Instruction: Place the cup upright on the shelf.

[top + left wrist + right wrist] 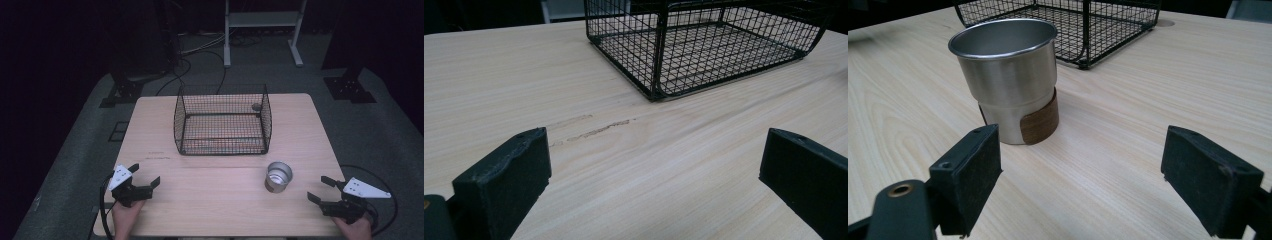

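Two grippers: one per hand, both low over the near part of the table (300,125)
Left gripper (146,175): near left corner, jaws spread wide, nothing between them; in the left gripper view bare wood lies between its jaws
Right gripper (320,189): near right corner, jaws spread wide, nothing held
Cup (278,176): steel, upright, mouth up, brown band round its base; on the table left of the right gripper, apart from it
Basket (223,121): black wire, open top, mid-table beyond the cup, well apart from both grippers
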Available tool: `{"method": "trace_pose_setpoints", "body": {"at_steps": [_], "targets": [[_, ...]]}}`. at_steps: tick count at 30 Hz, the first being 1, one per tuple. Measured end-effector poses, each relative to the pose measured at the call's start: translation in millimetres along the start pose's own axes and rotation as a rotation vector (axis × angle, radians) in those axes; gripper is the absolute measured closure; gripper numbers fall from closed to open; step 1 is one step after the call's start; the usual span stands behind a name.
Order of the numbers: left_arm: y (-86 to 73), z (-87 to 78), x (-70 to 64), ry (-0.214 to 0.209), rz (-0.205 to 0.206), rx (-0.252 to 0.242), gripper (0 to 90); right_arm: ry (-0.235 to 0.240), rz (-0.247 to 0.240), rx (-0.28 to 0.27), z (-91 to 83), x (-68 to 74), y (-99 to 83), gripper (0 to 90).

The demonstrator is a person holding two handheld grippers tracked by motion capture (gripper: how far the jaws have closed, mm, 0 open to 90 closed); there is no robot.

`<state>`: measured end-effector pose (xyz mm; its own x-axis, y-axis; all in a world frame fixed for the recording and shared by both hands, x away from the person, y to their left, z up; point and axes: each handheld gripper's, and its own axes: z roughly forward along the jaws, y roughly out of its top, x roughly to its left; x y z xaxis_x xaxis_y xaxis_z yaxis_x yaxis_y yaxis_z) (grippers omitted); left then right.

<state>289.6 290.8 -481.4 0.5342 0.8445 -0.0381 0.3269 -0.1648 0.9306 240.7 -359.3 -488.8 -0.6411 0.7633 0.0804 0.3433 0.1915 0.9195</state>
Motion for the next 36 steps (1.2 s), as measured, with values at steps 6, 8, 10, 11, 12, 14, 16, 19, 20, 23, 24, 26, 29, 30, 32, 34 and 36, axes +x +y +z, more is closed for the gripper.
{"method": "trace_pose_setpoints", "body": {"at_steps": [6, 8, 10, 11, 12, 14, 16, 19, 20, 23, 24, 26, 29, 30, 32, 34, 36], "targets": [[0.9, -1.5, 1.6, 0.0, -0.003, 0.008, 0.0, 0.01, -0.012, 0.015, 0.4, 1.8, 2.3, 15.3], [1.6, -2.7, 2.3, -0.003, -0.006, 0.007, 0.0, 0.013, -0.017, 0.017, 0.0, 2.4, 3.2, 15.2], [2.1, -3.8, 2.9, -0.003, -0.005, 0.005, 0.0, 0.023, -0.017, 0.02, -0.7, 3.1, 5.1, 15.0], [2.1, -3.8, 2.9, -0.003, -0.005, 0.005, 0.0, 0.024, -0.023, 0.019, -0.8, 3.7, 6.4, 15.0], [2.4, -4.2, 3.3, -0.001, -0.005, 0.004, 0.0, 0.024, -0.023, 0.019, -0.8, 3.7, 6.4, 15.0], [3.0, -6.0, 4.2, -0.009, -0.017, 0.006, 0.0, 0.032, -0.033, 0.026, 0.8, 6.5, 11.2, 14.6], [3.2, -7.5, 5.1, -0.011, -0.014, 0.01, 0.0, 0.045, -0.041, 0.032, 3.4, 9.6, 14.7, 14.5], [3.2, -8.9, 5.7, -0.008, -0.013, 0.007, 0.0, 0.067, -0.06, 0.047, 8.3, 15.4, 19.7, 14.3], [2.9, -10.2, 6.3, -0.01, -0.018, 0.004, 0.0, 0.077, -0.066, 0.056, 10.1, 17.3, 21.4, 14.3], [3.2, -11.3, 6.1, -0.012, -0.027, -0.002, 0.0, 0.097, -0.083, 0.069, 15.1, 21.7, 26.3, 14.3], [3.6, -12.4, 5.9, -0.012, -0.023, -0.005, 0.0, 0.105, -0.083, 0.073, 16.5, 22.7, 27.6, 14.3], [3.8, -12.6, 5.6, -0.013, -0.024, -0.008, 0.0, 0.115, -0.086, 0.075, 19.4, 23.8, 29.8, 14.3], [4.3, -12.8, 5.0, -0.015, -0.018, -0.007, 0.0, 0.124, -0.081, 0.083, 23.3, 25.6, 31.5, 14.3], [4.4, -12.6, 4.7, -0.014, -0.017, -0.007, 0.0, 0.124, -0.081, 0.083, 23.3, 25.6, 31.5, 14.3], [4.4, -12.2, 4.2, -0.016, -0.015, -0.006, 0.0, 0.128, -0.083, 0.088, 27.7, 27.9, 32.3, 14.3], [4.8, -11.9, 3.3, -0.019, -0.009, -0.004, 0.0, 0.131, -0.081, 0.09, 31.2, 29.2, 32.6, 14.2], [4.9, -11.7, 3.1, -0.021, -0.008, -0.005, 0.0, 0.134, -0.074, 0.092, 35.6, 30.2, 33.4, 14.2]]}}
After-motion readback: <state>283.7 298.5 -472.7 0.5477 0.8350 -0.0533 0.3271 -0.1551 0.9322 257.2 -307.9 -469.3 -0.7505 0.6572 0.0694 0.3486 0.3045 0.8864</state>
